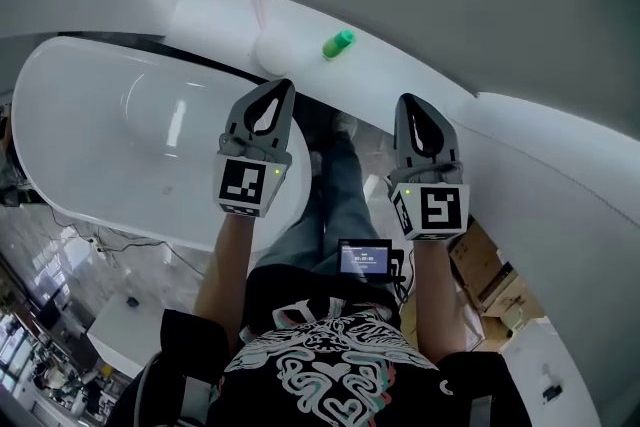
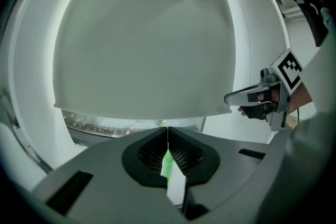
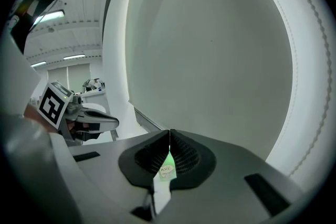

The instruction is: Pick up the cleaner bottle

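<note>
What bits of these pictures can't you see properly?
- Small green plastic cleaner bottle: tiny in the head view; in both gripper views the closed jaws cover all but a sliver.
- White round blob near it: washed out by glare, head view.
- Small dark screen, head view: writing too small.

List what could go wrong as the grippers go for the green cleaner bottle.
1. The left gripper and right gripper both have their jaws together; unless one opens, it may just shove the green cleaner bottle.
2. The bottle sits on a white ledge by the bathtub; a nudge could knock it off.
</note>
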A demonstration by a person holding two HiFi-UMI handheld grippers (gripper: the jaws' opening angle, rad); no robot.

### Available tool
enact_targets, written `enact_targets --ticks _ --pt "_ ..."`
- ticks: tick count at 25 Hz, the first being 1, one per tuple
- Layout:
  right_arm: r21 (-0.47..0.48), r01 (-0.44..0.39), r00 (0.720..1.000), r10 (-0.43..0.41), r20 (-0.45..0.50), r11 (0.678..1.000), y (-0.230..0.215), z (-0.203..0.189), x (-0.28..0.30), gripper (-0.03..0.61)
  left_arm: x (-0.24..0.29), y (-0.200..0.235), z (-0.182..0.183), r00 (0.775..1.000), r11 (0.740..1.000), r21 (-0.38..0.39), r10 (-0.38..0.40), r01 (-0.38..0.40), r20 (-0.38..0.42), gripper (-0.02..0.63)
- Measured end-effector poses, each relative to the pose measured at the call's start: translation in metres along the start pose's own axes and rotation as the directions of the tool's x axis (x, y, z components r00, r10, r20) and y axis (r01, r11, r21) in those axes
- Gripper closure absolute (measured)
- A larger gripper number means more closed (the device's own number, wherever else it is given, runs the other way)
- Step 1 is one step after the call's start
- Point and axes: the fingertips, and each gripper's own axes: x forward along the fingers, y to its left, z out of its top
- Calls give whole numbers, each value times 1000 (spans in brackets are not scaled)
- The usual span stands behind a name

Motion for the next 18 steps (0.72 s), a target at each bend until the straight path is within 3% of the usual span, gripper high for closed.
enact_targets --ticks 18 --pt "-19 -43 997 41 -69 999 -4 -70 58 552 48 11 -67 999 1000 -14 -11 10 -48 597"
